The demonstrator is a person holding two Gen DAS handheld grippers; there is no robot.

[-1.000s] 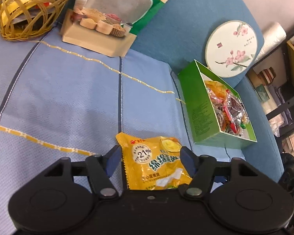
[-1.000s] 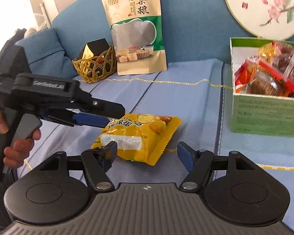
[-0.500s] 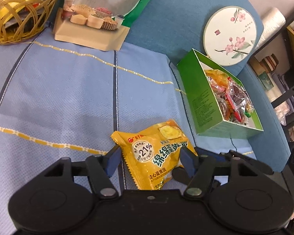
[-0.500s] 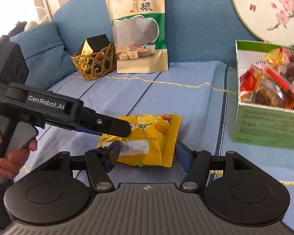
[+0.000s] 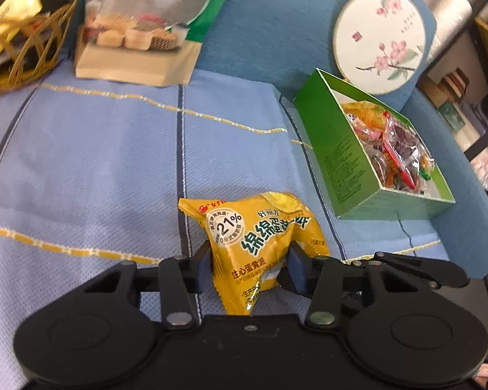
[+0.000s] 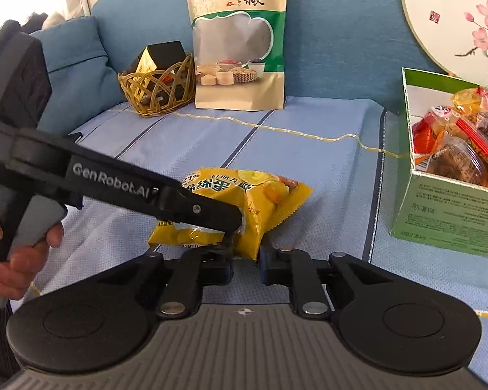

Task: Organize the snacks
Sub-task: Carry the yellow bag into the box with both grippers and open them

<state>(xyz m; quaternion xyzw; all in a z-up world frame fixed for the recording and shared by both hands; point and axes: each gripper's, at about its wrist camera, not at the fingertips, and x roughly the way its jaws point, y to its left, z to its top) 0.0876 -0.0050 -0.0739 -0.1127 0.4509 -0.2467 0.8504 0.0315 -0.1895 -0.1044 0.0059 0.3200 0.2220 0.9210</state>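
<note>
Blue sofa [image 6: 335, 32], striped light-blue cloth [image 5: 97, 162] over the seat. Yellow snack packet [image 5: 260, 237]: mid-cloth, crumpled, pinched in left gripper [image 5: 249, 271]. Right gripper [image 6: 246, 265]: fingers nearly together at the packet's corner; grasp unclear. Green box [image 5: 338, 159] of sweets: right.

Yellow snack pkt [image 5: 257, 240] crumpled, pinched, near green box [image 5: 345, 169].

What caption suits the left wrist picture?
Left claw pinching a yellow snack packet beside a green box of sweets.
</note>
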